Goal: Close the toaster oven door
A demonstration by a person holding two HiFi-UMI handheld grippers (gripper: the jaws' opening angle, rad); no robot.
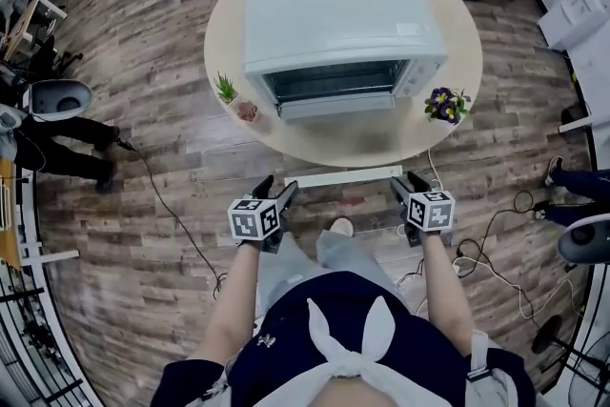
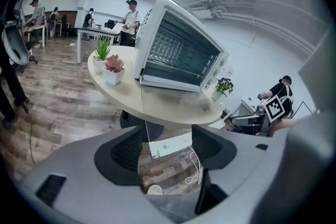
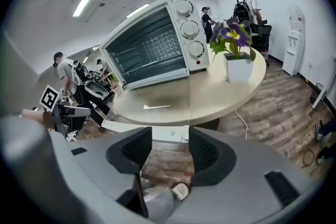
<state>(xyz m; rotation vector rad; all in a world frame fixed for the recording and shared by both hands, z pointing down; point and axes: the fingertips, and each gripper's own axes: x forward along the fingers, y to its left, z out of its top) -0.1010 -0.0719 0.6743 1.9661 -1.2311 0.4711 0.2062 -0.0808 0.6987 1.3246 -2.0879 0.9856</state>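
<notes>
White toaster oven (image 1: 343, 33) sits on the round pale table (image 1: 362, 151), ahead of both grippers and out of their reach, its glass door (image 1: 329, 83) facing them and lying flush against the oven front, shut as far as the views show. From the left gripper (image 1: 275, 189) it stands ahead and slightly to the right; from the right gripper (image 1: 408, 184), ahead and to the left. Both grippers hang just short of the table's near edge over the wooden floor (image 1: 172, 205), each with its jaws spread and nothing between them but floor. A green plant (image 1: 226, 89) and a pink one (image 1: 248, 111) stand beyond the left gripper, beside the oven; a purple-flowered pot (image 1: 446, 104) stands beyond the right gripper.
</notes>
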